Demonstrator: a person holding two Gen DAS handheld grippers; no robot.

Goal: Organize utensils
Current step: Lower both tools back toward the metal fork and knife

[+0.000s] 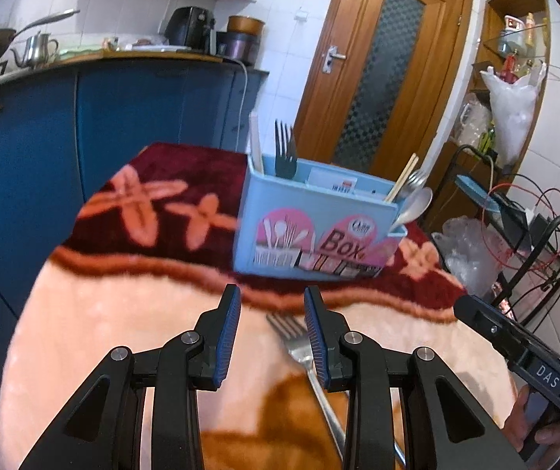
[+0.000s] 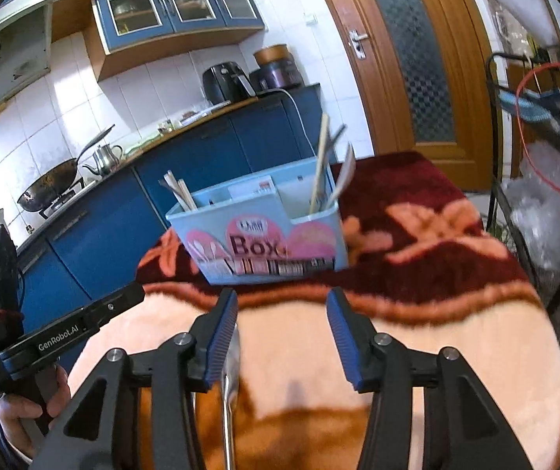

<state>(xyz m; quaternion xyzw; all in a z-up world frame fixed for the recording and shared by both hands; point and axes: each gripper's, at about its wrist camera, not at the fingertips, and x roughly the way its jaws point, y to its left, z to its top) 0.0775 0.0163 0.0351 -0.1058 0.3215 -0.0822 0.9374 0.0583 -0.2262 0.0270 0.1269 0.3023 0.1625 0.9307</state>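
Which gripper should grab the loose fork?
Probably left. The fork lies on the blanket just under the open left gripper, tines by its right finger. The right gripper sees only its handle at one finger.

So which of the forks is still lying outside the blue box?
The silver metal fork lying flat on the peach blanket by the left gripper; the dark fork stands upright in the blue utensil box.

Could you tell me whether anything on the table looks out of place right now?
Yes: one fork lies loose on the blanket, beside the left gripper, while the other utensils stand upright in the blue utensil box. Nothing looks spilled or damaged.
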